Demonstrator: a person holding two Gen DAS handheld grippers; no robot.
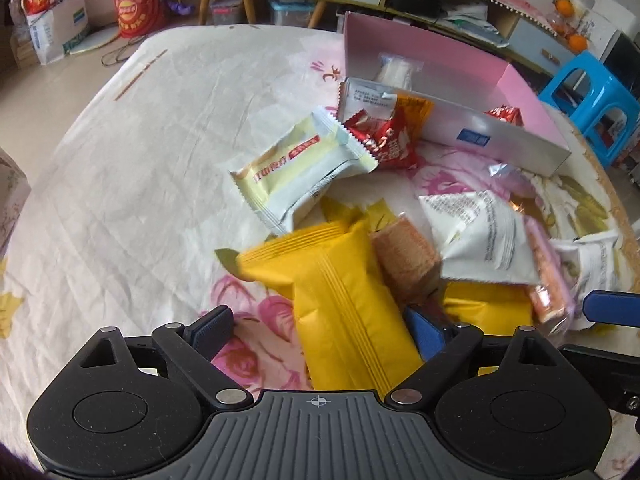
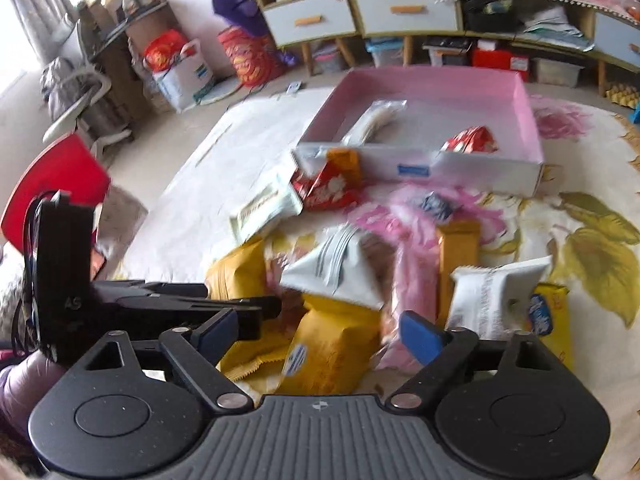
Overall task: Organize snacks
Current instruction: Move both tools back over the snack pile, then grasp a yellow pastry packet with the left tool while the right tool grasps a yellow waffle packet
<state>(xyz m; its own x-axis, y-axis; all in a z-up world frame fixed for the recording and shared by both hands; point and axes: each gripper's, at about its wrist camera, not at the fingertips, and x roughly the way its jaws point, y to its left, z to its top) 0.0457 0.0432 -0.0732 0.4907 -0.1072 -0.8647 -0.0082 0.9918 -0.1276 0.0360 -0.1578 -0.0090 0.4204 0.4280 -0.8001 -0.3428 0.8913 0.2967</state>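
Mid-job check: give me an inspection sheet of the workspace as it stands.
Surface: floral cloth, wrinkled.
Job's things: pink box holds a pale packet and a red packet; loose snack pile in front, including a yellow packet and a cream packet.
Clutter: nothing seen beyond the pile.
Grippers: left tongs open around the yellow packet; right tongs open over the pile.
Cables: a cord on the floor.
Surroundings: drawer cabinets, blue stool, red bags.

Blue stool (image 1: 592, 92), red chair (image 2: 56, 184), drawer cabinets (image 2: 360, 16) around.
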